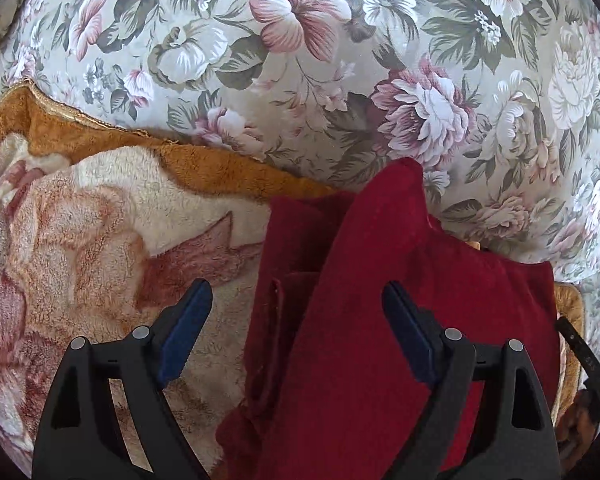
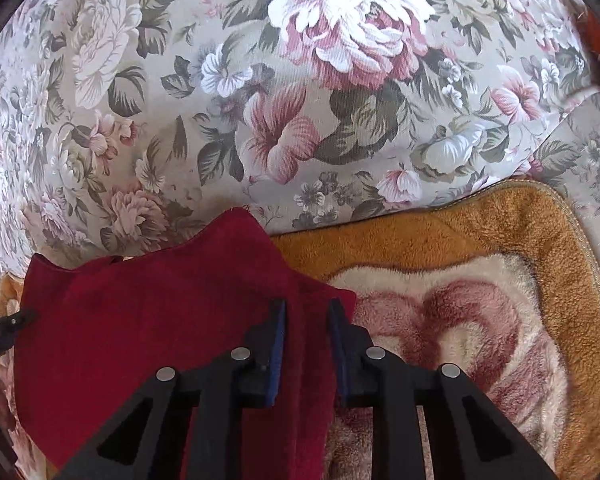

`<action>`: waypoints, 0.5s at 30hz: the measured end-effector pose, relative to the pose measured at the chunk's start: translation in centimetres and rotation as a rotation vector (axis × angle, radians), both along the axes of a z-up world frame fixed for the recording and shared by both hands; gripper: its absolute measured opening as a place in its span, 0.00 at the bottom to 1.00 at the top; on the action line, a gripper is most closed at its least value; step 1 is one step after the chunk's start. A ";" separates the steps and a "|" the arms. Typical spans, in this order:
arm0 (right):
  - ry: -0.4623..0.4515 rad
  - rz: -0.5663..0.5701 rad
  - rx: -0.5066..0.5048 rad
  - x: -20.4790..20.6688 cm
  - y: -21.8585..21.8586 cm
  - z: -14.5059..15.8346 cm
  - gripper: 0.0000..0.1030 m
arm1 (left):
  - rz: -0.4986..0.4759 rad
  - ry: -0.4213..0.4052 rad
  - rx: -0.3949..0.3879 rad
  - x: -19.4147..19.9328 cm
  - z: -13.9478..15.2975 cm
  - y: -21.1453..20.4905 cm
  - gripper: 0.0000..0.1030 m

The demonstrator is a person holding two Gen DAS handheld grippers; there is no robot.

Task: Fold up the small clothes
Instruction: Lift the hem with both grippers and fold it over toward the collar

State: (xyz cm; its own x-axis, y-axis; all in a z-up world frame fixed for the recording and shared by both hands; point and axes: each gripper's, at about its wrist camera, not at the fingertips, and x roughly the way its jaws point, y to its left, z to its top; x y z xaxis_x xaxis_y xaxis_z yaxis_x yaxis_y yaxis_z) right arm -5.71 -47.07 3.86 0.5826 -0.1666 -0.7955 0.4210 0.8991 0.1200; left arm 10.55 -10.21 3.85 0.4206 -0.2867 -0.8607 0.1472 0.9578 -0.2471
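A dark red cloth (image 1: 364,320) lies in folds on a fluffy orange and cream blanket (image 1: 100,240). My left gripper (image 1: 298,292) is open, its jaws wide apart above the cloth's left part, holding nothing. In the right wrist view the same red cloth (image 2: 140,340) spreads to the left. My right gripper (image 2: 306,308) is shut on the cloth's right edge, with a strip of red fabric pinched between its blue pads (image 2: 278,356).
A floral sofa backrest (image 1: 300,60) rises behind the blanket in both views (image 2: 260,100). The blanket (image 2: 480,320) extends right in the right wrist view. The other gripper's black tip (image 2: 4,324) shows at the left edge.
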 end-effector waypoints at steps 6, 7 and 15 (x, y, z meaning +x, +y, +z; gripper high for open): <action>-0.042 0.143 -0.006 -1.4 3.5 2.3 0.20 | 0.036 -0.033 -0.002 0.7 0.9 0.0 0.84; -0.038 0.165 -0.001 -1.0 4.0 2.1 0.20 | 0.041 -0.032 0.009 1.2 0.7 -0.3 0.84; 0.094 0.075 0.004 5.5 2.8 -2.5 0.20 | 0.087 0.031 0.101 5.1 -2.6 -1.2 0.84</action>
State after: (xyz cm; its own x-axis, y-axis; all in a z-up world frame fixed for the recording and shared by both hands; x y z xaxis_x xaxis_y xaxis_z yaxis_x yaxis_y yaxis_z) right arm -0.19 -44.23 1.34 0.5159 -0.1224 -0.8478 0.3622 0.9281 0.0864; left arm 15.68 -11.40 1.30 0.4128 -0.1618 -0.8964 0.0562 0.9867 -0.1523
